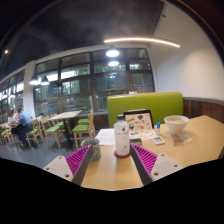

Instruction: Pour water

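Gripper view: a clear plastic water bottle with a red label band and white cap (122, 137) stands upright on the light wooden table (195, 142), just ahead of the gripper (111, 161) and roughly centred between its two magenta pads (79, 158). Jaws apart; nothing held, bottle untouched. Liquid level inside not discernible. To the right, farther off, a white bowl (176, 124) sits on the table; contents not visible. Behind the bottle, a small upright menu card (138, 121). Far side: a green upholstered bench backrest (145, 102). Far left: green chairs (84, 128) by large dark windows (90, 75).
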The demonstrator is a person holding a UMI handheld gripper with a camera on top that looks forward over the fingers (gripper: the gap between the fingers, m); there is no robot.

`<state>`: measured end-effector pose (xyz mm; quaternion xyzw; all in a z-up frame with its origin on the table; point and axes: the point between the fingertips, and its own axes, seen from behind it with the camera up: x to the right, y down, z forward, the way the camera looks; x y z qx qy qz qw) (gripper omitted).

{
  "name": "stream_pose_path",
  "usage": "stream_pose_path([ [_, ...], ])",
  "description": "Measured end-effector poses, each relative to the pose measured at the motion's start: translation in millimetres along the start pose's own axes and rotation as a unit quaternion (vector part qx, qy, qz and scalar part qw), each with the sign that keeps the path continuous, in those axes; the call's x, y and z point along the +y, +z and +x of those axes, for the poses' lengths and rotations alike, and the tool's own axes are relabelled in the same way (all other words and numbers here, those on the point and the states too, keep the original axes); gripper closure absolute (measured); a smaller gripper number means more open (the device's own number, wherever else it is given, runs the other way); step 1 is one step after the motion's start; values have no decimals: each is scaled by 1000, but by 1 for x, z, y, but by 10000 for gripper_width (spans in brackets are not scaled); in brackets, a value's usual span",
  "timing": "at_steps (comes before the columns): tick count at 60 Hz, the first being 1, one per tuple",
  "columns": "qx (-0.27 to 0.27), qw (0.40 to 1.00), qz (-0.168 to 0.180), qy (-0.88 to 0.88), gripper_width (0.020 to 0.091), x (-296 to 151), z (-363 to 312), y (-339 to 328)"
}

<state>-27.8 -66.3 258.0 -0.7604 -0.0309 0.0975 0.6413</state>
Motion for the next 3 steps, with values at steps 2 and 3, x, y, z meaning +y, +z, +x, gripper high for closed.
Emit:
stream_pose_path([
  [2, -5, 1000, -5, 7, 277, 4, -5, -15],
  [3, -8, 1000, -6, 11, 275, 5, -6, -21],
])
